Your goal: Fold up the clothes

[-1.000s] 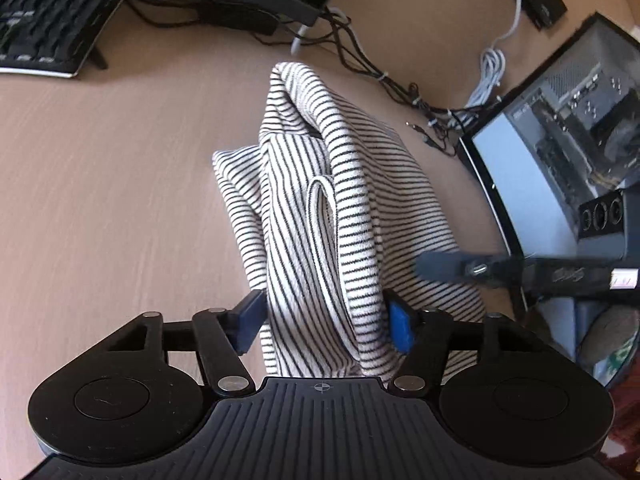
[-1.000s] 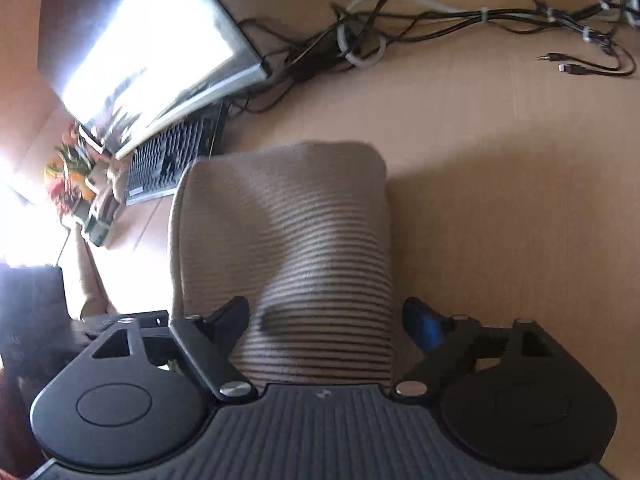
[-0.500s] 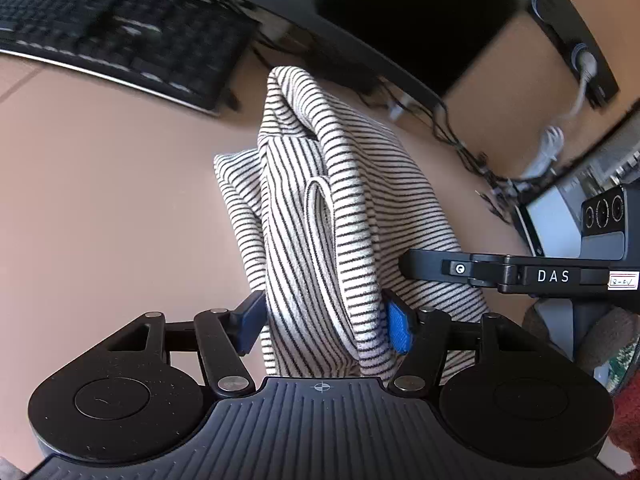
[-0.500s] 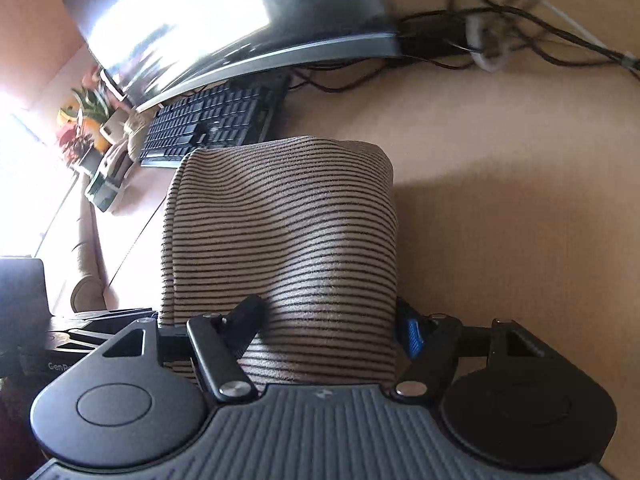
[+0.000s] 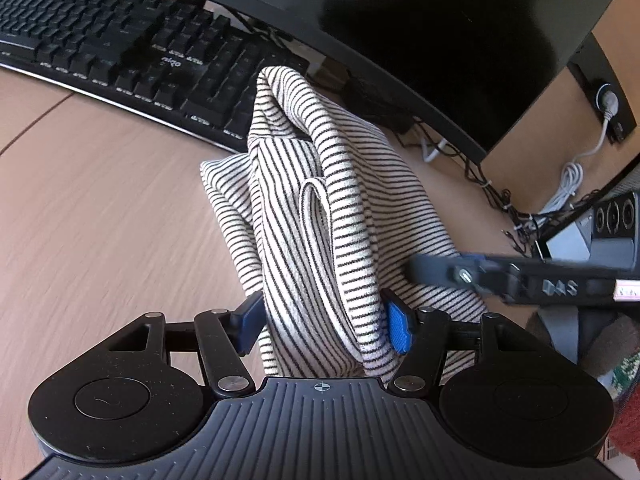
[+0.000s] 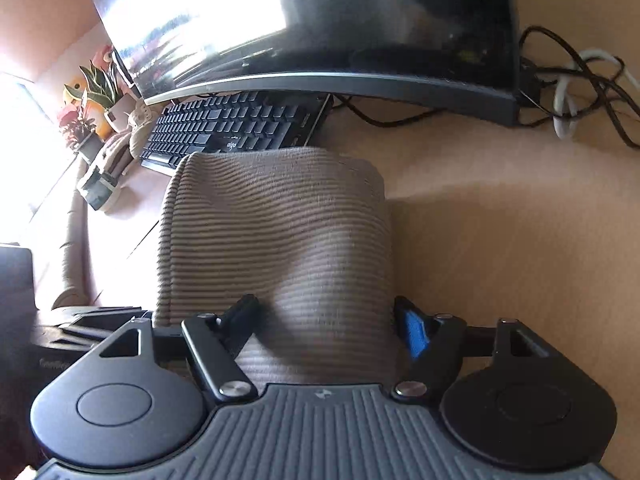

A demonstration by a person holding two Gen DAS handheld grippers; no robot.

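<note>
- A light wooden desk (image 5: pixel 100 208) carries a black keyboard (image 5: pixel 120 52) in front of a curved monitor (image 5: pixel 400 20); the monitor's top is cut off in both views, and in the right wrist view glare washes out its screen.
- Tangled cables (image 5: pixel 500 204) trail toward a computer case (image 5: pixel 600 224) that is only partly in frame.
- The left gripper (image 5: pixel 324 320) has its blue-padded fingers closed in on a bunched fold of the striped garment (image 5: pixel 320 200), which hangs from them above the desk, its far end over the keyboard's edge.
- The right gripper (image 6: pixel 332 324) clamps the same garment, which is shaded and brownish here; the cloth hides the fingertips' contact.
- Seen from the left wrist, the right gripper is a blurred dark bar at the cloth's right edge.
- Potted plants (image 6: pixel 92 96) sit overexposed at far left.
</note>
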